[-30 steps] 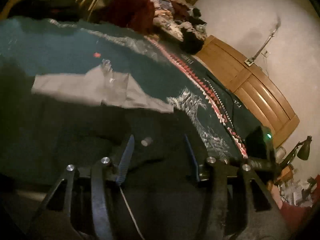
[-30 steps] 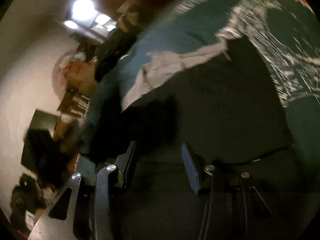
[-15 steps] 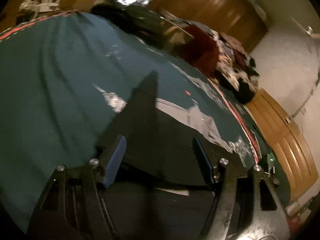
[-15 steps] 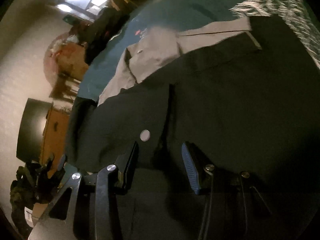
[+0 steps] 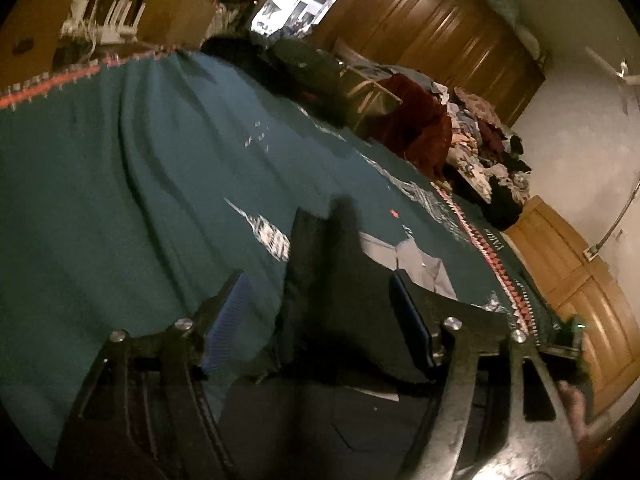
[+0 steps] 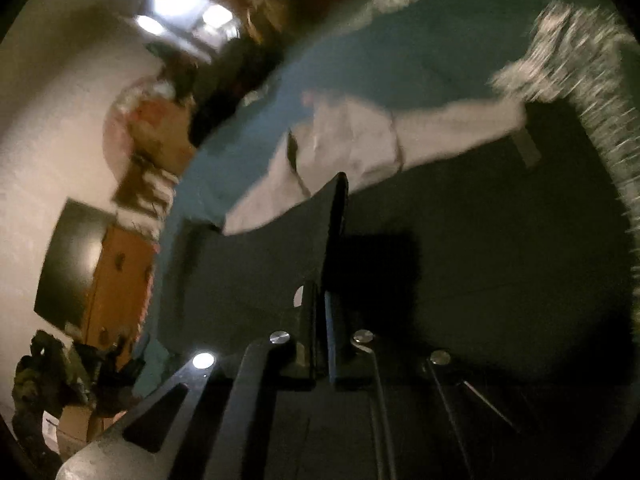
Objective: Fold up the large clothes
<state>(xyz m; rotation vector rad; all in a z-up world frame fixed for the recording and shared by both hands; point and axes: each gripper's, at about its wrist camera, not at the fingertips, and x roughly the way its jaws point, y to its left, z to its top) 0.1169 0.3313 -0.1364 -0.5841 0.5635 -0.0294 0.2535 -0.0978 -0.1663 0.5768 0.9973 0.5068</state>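
Dark fabric, the garment (image 6: 460, 240) fills the lower centre on the teal bedspread (image 5: 120, 184). Right gripper (image 6: 322, 308) is pinched onto a fold; left gripper (image 5: 320, 312) is opening, garment edge between its 2 untouching pads. Next, probably: left must clamp that edge.

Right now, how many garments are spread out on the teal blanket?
1: the dark garment, lying on the blanket, grey cloth at its far end, seemingly its lining. The heap of clothes at the blanket's far edge is not spread; it may hide more.
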